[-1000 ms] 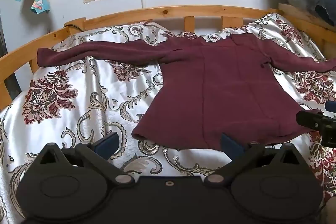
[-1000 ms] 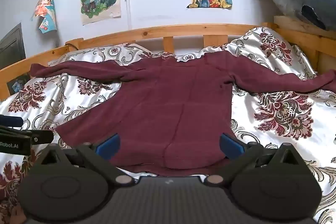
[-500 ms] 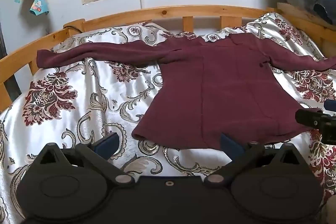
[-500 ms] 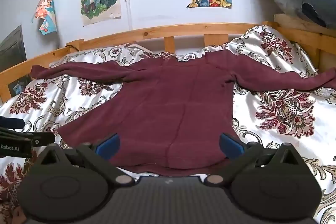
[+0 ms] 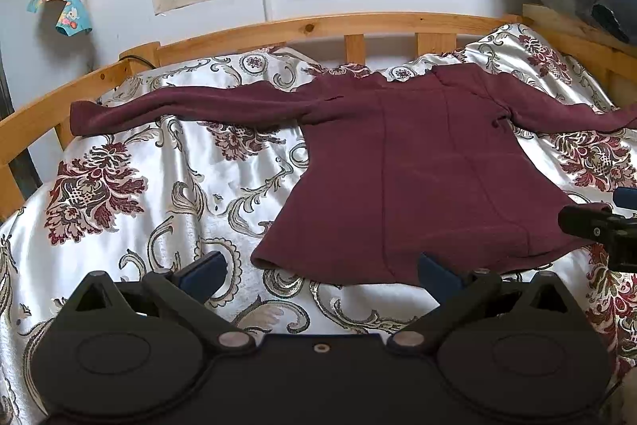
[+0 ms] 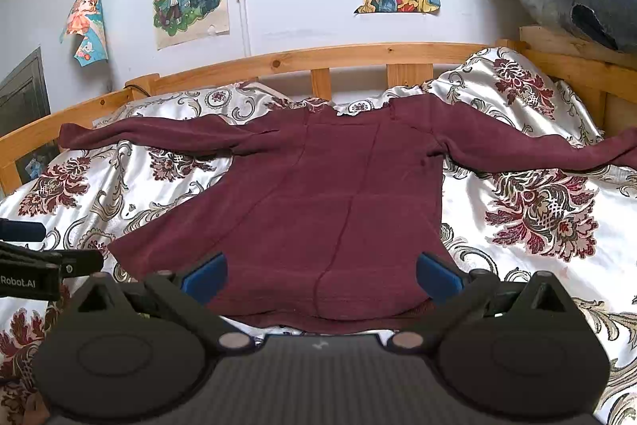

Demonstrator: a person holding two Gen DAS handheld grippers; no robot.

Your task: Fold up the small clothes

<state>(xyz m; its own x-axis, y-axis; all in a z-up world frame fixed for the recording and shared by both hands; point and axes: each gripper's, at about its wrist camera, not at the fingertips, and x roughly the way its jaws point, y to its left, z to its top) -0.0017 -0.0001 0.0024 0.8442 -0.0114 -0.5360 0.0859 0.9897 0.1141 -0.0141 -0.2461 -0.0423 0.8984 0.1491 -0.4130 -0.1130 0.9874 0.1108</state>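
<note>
**Top laid flat, both tongs released: slip and bunching risks noted**

Nearest us, the left tongs (image 5: 318,271) stand with jaws wide apart and nothing between them, over bare sheet (image 5: 167,194) just short of the hem's left corner. The right tongs (image 6: 320,275) are likewise spread and empty, straddling the hem near its middle; we cannot tell whether the pads touch cloth.

Risks, as we judge them:
- The sheet is glossy. A pinch at the hem could drag the whole top (image 5: 418,178) toward us instead of lifting one edge.
- A low bite could catch sheet along with hem, pulling both up.
- Tongs set unevenly along the hem would give a skewed fold.

Further off, the body of the top lies flat on the bed, hem toward us and collar toward the rail (image 5: 358,22). The left sleeve (image 5: 179,106) stretches out straight, well apart from either tool. The right sleeve (image 6: 537,154) runs to the far right edge; left unfolded, we expect both to trail and bunch.
</note>
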